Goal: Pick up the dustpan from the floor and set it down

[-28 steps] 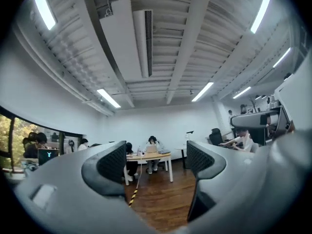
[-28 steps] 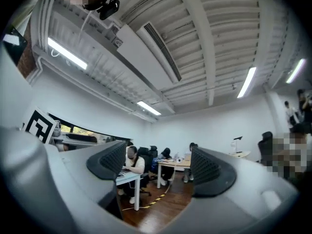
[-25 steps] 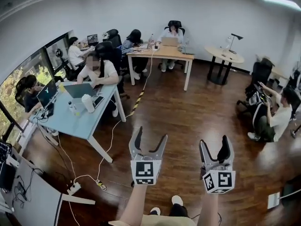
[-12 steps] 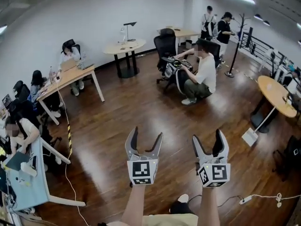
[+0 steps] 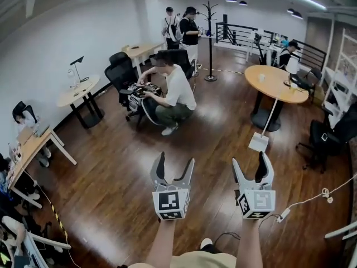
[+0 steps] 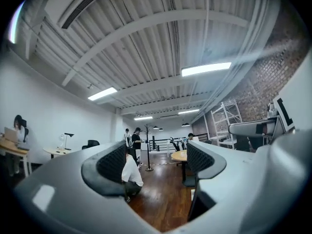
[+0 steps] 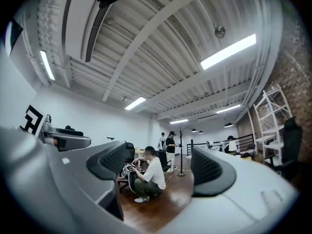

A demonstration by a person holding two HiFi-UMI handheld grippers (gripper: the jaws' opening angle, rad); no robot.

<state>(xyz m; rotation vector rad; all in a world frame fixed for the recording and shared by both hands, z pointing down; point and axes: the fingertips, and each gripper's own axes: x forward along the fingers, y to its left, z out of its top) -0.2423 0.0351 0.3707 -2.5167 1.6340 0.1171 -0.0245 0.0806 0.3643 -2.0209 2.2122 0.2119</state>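
A white flat pan on a long thin handle, which looks like the dustpan (image 5: 259,142), stands on the wooden floor beside the round table's foot, its handle leaning up to the right. Both grippers are held up in front of me, well short of it. My left gripper (image 5: 175,159) is open with nothing between its jaws, and the left gripper view (image 6: 156,162) shows only the room through the gap. My right gripper (image 5: 249,159) is open and empty too, level with the left one; its own view (image 7: 158,165) looks at a crouching person.
A person in a white shirt (image 5: 173,96) crouches by black office chairs (image 5: 120,71) ahead. A round wooden table (image 5: 276,81) stands at the right, a small lamp table (image 5: 78,91) at the left. A power strip and cable (image 5: 281,214) lie at my right.
The head view has swung round to the right, from the desks with seated people to the round table and the white pan. Both grippers keep the same raised, open pose.
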